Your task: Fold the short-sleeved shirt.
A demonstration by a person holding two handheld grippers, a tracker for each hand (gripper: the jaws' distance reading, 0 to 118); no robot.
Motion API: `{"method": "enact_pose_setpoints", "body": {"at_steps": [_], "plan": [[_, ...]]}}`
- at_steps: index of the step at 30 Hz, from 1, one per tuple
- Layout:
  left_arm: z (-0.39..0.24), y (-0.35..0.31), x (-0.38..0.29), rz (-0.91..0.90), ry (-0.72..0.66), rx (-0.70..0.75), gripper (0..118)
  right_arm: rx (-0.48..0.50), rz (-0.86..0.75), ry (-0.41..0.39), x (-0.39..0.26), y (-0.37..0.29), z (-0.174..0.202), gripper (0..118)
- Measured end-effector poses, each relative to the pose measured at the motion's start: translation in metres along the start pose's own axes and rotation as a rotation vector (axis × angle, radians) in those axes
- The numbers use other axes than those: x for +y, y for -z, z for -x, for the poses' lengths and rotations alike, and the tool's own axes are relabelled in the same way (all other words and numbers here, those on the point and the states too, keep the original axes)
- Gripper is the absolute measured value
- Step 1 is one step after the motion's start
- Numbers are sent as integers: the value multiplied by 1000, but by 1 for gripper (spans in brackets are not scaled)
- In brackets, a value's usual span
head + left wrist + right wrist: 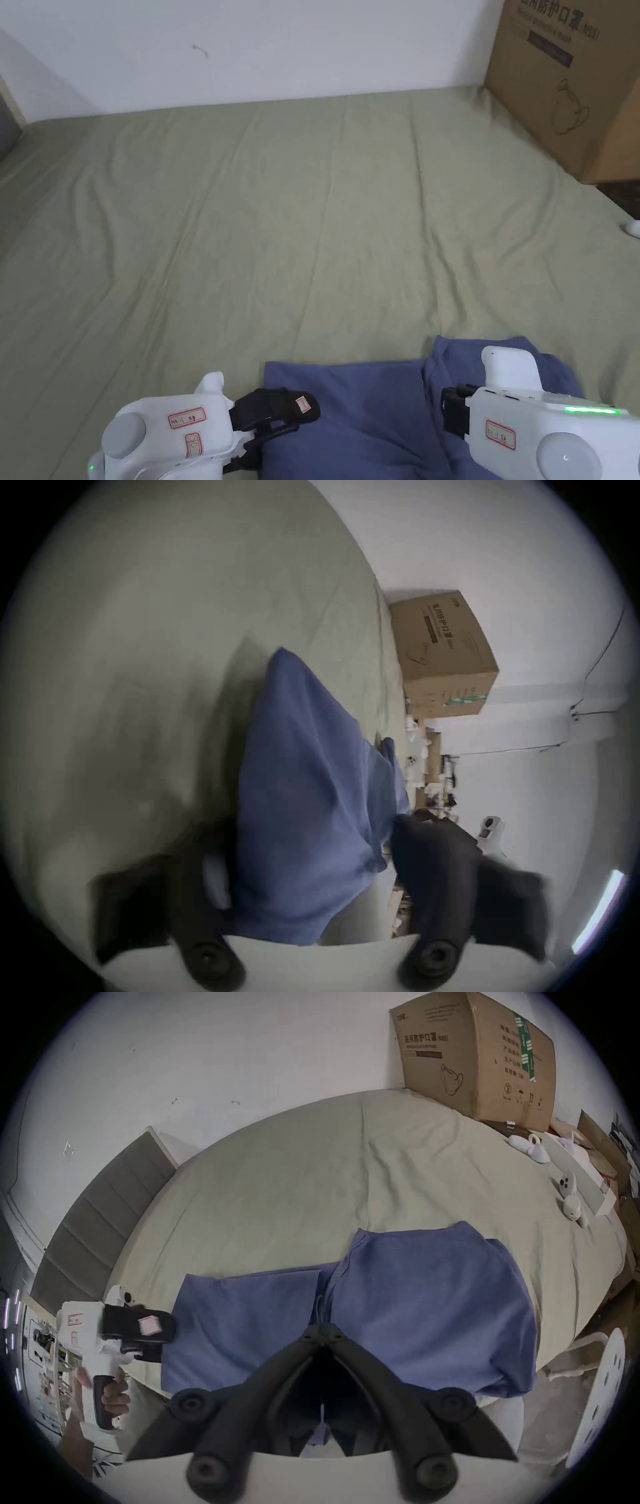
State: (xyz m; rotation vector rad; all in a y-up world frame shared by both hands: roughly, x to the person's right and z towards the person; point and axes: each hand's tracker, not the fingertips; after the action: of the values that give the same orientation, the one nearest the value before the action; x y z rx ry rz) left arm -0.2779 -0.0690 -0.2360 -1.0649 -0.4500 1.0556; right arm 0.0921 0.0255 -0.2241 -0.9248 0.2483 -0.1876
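The blue short-sleeved shirt (369, 419) lies partly folded on the green sheet (281, 237), at the near edge of the bed. My left gripper (303, 417) is at the shirt's left edge. In the left gripper view (311, 826) its jaws stand wide apart, open, with the blue cloth (304, 791) running between them. My right gripper (451, 406) rests over the shirt's middle. In the right gripper view (322, 1333) its jaws meet at the tips on a gathered crease of the shirt (433, 1303). That view also has the left gripper (166, 1338), held by a hand, at the shirt's left edge.
A large cardboard box (569, 81) stands at the back right corner of the bed, against the white wall. Small white devices (568, 1196) lie along the bed's right edge. A grey padded headboard (104, 1213) is on the left. A white perforated seat (602, 1390) stands beside the bed.
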Motion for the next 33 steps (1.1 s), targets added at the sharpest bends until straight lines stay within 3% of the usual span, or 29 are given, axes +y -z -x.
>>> {"method": "enact_pose_setpoints", "body": {"at_steps": [1,3,5,8,12,17,24,29,33], "plan": [[5,3,3,23,-6,-6,12,-7,2,0,0,0,0,0],[18,11,6,39,-37,119,12,-20,6,0,1,-1,-1,0],[24,2,9,39,-97,-25,12,-24,8,0,2,-3,-1,0],[15,-13,16,45,-1,3,11,-37,9,-10,6,-5,2,0],[19,-49,39,40,13,-9,11,-57,8,-23,13,0,11,0],[31,-123,61,-59,49,87,11,-26,15,-38,18,7,26,0],[68,-225,55,-186,-32,250,11,3,50,-78,14,23,46,0],[77,-261,48,-259,-64,280,11,19,62,-89,13,29,52,0],[51,-261,41,-279,-43,333,11,17,64,-86,12,30,49,0]]}}
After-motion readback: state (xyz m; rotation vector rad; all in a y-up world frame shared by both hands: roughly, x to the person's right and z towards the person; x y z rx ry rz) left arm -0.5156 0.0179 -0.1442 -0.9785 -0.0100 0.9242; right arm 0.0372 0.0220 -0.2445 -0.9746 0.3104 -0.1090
